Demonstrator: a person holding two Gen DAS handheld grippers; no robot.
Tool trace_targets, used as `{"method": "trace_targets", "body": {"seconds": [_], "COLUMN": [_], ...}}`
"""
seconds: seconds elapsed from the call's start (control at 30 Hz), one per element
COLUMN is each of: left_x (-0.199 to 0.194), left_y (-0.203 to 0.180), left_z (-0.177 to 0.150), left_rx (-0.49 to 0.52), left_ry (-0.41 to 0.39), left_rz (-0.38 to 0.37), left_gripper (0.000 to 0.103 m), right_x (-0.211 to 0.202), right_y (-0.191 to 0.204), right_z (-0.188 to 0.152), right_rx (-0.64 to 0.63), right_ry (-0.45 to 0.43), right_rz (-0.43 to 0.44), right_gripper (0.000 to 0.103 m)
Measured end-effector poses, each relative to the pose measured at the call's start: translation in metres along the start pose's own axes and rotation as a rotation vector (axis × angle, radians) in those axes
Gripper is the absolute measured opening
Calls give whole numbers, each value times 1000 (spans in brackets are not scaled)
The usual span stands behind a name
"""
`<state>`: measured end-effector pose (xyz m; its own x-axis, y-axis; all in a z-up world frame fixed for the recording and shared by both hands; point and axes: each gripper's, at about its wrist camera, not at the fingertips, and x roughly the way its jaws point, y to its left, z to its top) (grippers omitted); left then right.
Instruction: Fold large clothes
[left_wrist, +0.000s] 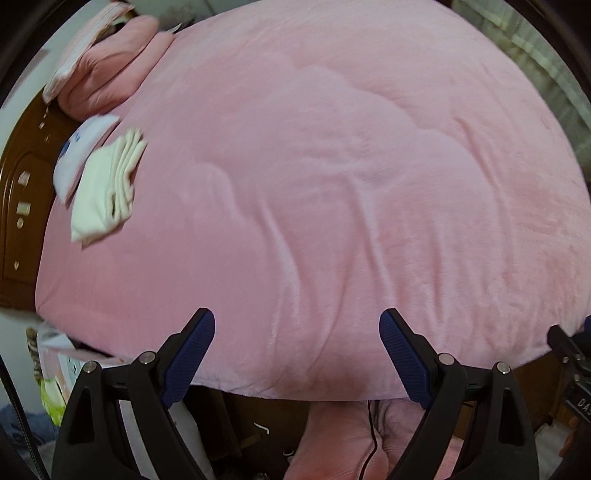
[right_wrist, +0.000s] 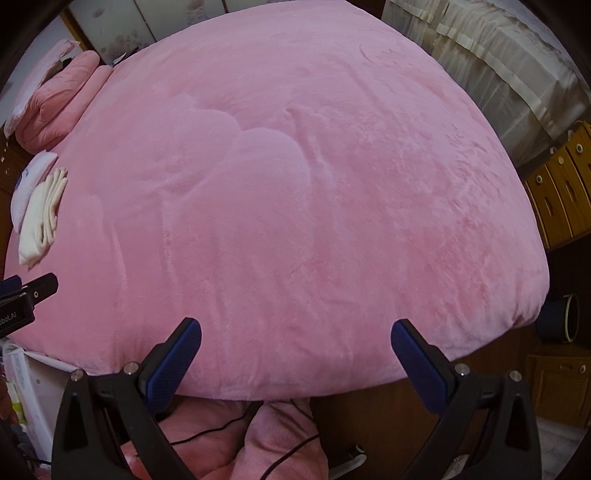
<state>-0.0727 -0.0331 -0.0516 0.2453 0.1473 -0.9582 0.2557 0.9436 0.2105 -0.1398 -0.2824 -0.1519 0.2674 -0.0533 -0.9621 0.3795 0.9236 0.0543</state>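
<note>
A folded cream-white garment (left_wrist: 101, 192) (right_wrist: 40, 221) lies at the left edge of a bed under a pink plush cover (left_wrist: 332, 184) (right_wrist: 295, 203). My left gripper (left_wrist: 297, 339) hangs open above the cover's near edge, with nothing between its blue pads (left_wrist: 188, 354). My right gripper (right_wrist: 295, 347) also stands open over the near edge, its blue pads (right_wrist: 421, 365) wide apart and empty. In the right wrist view the left gripper's black finger (right_wrist: 37, 286) shows at the far left. Part of the right gripper (left_wrist: 569, 350) appears at the right rim of the left wrist view.
A white and blue folded item (left_wrist: 79, 151) lies beside the cream garment. Pink pillows (left_wrist: 110, 74) (right_wrist: 55, 99) sit at the head end by a dark wooden headboard (left_wrist: 22, 206). Wooden drawers (right_wrist: 561, 195) stand at the right. Pink trouser legs (right_wrist: 258, 439) and cables are below.
</note>
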Motion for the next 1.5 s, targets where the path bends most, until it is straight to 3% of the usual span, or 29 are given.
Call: {"method": "trace_targets", "body": {"seconds": [0.2,0.37,0.77,0.9,0.97,1.5], "left_x": [-27,-48,-66,-74,-76,-83], "left_y": [2,9,22,29,31,25], "left_z": [7,1,-20,-26,-29,-36], "left_rx": [18,-29,-57,-87,-103,-98], "left_ry": [-29,-94,-166,-190,-190,-213], "left_rz": [-39,-63,-92,-124,-127,-139], "left_gripper": [90,93,96,97,102,102], "right_x": [-30,-49,-59,-64,-67,-90], "right_y": [19,39,66,66,65,64], "right_z": [4,9,2,0,-1,8], "right_rx": [-6,-26,-82,-82,-78,-121], "right_ry": [-8,-36,-75,-103,-113,-220], "right_rz": [13,33,25,36,41,83], "right_gripper": [103,103,103,103,103,103]}}
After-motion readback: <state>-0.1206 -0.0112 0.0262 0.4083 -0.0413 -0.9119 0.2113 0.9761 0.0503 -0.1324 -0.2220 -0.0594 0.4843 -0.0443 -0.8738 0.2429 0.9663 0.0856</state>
